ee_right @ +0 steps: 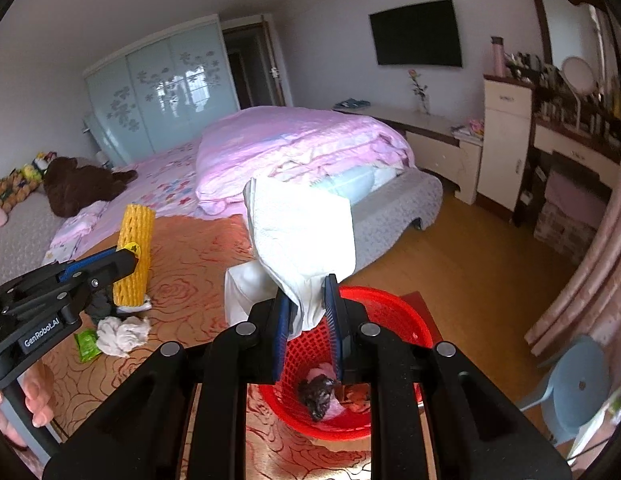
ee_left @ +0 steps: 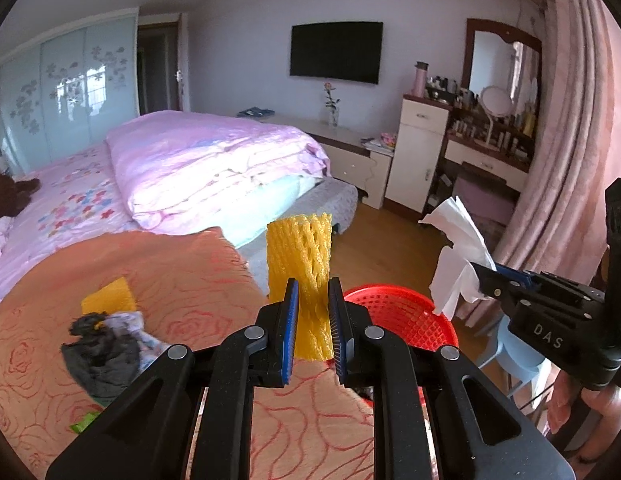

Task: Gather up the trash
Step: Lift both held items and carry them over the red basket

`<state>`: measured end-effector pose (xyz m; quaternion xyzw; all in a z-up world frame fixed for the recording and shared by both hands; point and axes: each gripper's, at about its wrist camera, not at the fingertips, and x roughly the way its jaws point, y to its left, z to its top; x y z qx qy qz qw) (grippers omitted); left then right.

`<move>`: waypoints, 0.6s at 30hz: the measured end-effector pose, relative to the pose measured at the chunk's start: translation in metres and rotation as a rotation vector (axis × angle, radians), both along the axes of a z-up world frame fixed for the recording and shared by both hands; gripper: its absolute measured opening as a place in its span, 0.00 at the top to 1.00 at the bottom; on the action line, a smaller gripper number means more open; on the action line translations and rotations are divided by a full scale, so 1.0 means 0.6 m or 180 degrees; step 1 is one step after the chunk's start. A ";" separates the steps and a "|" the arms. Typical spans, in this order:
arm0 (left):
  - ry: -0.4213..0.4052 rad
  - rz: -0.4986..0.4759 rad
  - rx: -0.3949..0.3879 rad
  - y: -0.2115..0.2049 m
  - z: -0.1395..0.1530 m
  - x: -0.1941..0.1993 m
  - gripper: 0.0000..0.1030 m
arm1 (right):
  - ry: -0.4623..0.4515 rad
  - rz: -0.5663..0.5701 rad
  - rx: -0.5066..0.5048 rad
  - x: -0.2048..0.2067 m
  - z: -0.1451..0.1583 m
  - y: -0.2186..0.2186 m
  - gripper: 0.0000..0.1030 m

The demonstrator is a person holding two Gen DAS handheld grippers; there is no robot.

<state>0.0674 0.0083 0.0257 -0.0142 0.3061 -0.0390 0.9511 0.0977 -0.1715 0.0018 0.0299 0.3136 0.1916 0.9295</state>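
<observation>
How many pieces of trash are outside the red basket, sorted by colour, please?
Yellow: 2, the foam net in the left gripper and a flat piece on the blanket.
White: 2, the tissue in the right gripper and a crumpled wad.
Green: 1, a wrapper.
Dark grey: 1, a crumpled bag.
Total: 6.
</observation>
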 end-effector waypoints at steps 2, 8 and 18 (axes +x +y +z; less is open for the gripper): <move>0.0031 -0.0029 -0.0016 -0.006 -0.004 0.006 0.86 | 0.0018 -0.0040 0.0005 0.004 -0.006 -0.007 0.83; 0.0162 -0.0157 -0.0019 -0.034 -0.023 0.034 0.86 | 0.0113 -0.0156 0.0004 0.021 -0.024 -0.025 0.83; 0.0445 -0.0378 -0.0077 -0.063 -0.077 0.077 0.86 | 0.0302 -0.0300 -0.0053 0.046 -0.061 -0.042 0.83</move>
